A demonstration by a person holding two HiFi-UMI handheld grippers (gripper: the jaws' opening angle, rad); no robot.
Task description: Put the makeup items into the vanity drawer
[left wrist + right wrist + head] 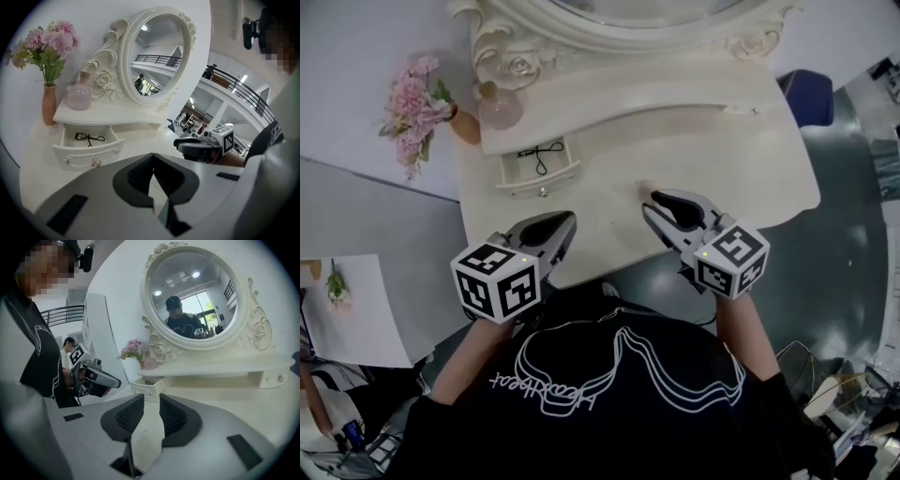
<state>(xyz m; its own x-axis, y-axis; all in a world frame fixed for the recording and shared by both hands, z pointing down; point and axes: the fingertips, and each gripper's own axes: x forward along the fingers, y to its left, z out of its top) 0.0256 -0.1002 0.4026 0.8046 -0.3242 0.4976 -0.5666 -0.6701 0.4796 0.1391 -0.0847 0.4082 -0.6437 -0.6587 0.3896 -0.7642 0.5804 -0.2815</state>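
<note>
Right gripper [149, 398]: jaws a narrow gap apart, nothing between them, only bare vanity top [731, 159] beyond. Left gripper [153, 158]: jaws together, empty. Both hang low over the front edge, short of the small drawer [89, 157], which stands pulled out at left under the shelf. Eyelash curler [88, 137] lies inside it.

Small peach blob [646, 189] just past the right tips; can't name it. If it is makeup: widen the right jaws, grip it squarely, carry it left.

Pink bottle [78, 97] and flower vase [48, 104] stand above the drawer. The left gripper sits across that path.
</note>
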